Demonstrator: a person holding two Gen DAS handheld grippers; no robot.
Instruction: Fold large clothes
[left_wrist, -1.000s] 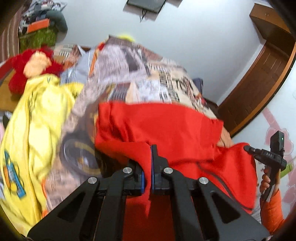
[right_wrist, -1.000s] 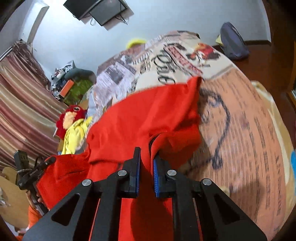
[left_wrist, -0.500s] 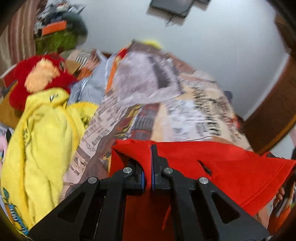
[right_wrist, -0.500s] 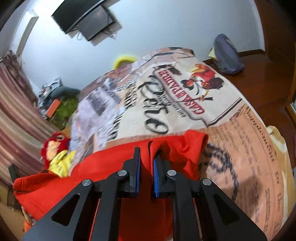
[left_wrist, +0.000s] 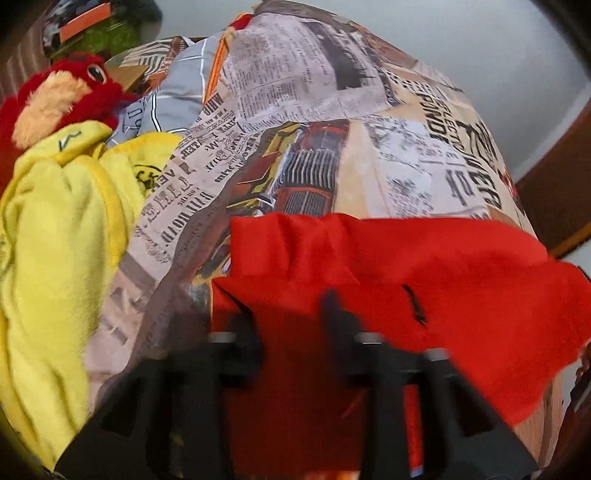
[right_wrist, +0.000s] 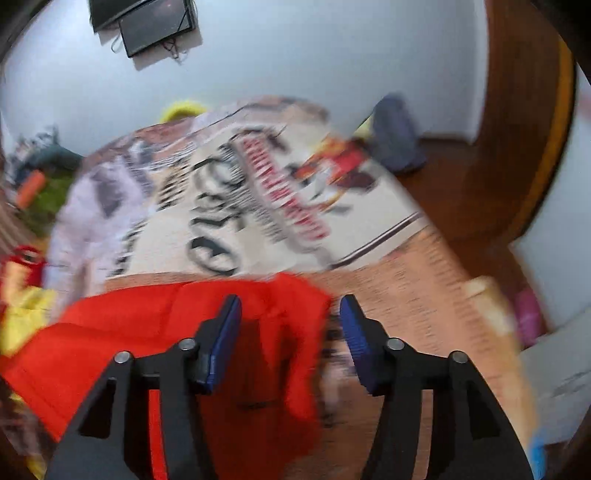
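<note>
The red garment (left_wrist: 369, 266) was laid on the bed cover (left_wrist: 332, 129) printed like old newspapers, with its far edge spread across the bed and its near part falling toward the cameras. A yellow fleece cloth (left_wrist: 55, 229) and a red plush toy (left_wrist: 62, 92) were seen to the left of it, apart from the red fabric.

The left gripper (left_wrist: 291, 317) was blurred, but its fingers were seen standing apart, with the red cloth between and under them; whether any cloth was pinched could not be told, and it seemed released. The right gripper (right_wrist: 290, 321) was clearly spread wide, its blue pads (right_wrist: 227, 332) holding nothing, and the right corner of the garment (right_wrist: 295, 302) was lying just between them.

It was judged that a fold had been put down and the cloth was being let go. To do this step well, both grippers should be drawn back straight and low, so that the fingers are not caught in the fabric and the laid edge is not dragged. The wrinkles near the left corner should be smoothed before the next fold is taken, and the edges should be matched evenly.
</note>
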